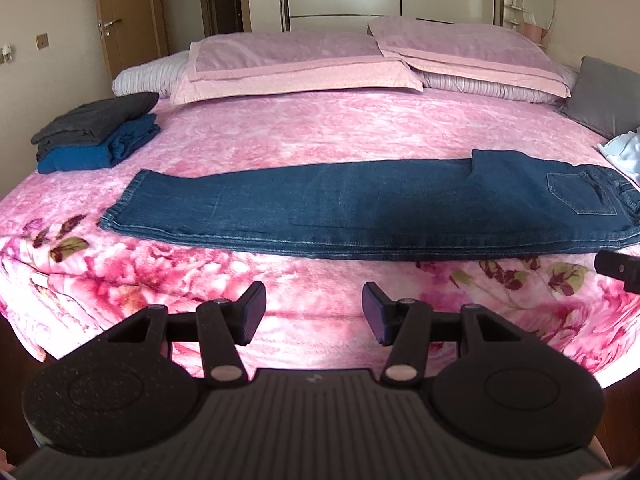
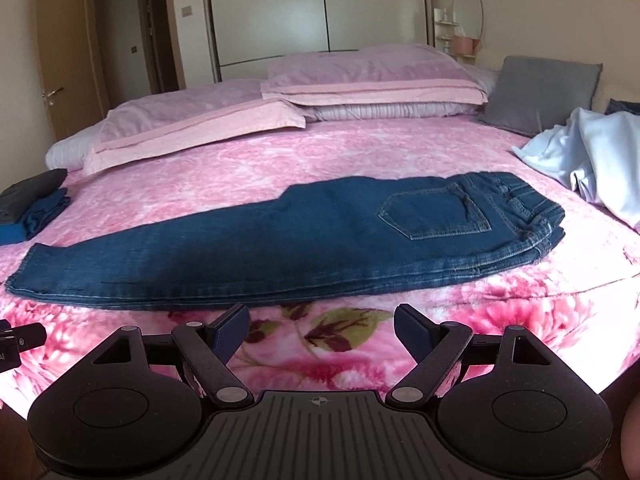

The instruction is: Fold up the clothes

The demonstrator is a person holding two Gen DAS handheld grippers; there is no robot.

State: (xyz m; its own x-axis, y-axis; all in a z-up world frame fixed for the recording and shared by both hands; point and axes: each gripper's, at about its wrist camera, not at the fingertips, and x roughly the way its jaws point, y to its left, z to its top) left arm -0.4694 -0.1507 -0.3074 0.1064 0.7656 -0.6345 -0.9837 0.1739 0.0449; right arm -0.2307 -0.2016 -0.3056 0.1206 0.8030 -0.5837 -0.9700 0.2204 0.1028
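Jeans (image 1: 360, 212) lie flat across the near part of your bed (image 1: 320, 136), folded lengthwise with one leg on the other, hems toward the left and the waistband with its back pocket (image 2: 436, 210) toward the right. They rest on the pink floral blanket (image 2: 328, 344), just beyond both of your tools and touching neither. Your left gripper (image 1: 314, 312) hangs over the blanket's near edge with its fingers apart and nothing between them. Your right gripper (image 2: 322, 330) does the same further along (its gap looks a little wider), its pads over a printed leaf and empty. Each camera catches a black tip of the other tool at its frame edge. At the far left of the bed sits a pile (image 1: 96, 132) of folded clothes, a dark grey piece on top of a blue one. At the far right a pale blue garment (image 2: 592, 156) lies crumpled, next to a grey cushion (image 2: 540, 94). Two pink pillows (image 1: 360, 56) sit at the head of the bed, with a wardrobe (image 2: 320, 12) behind them and a wooden door (image 2: 60, 52) to the left.
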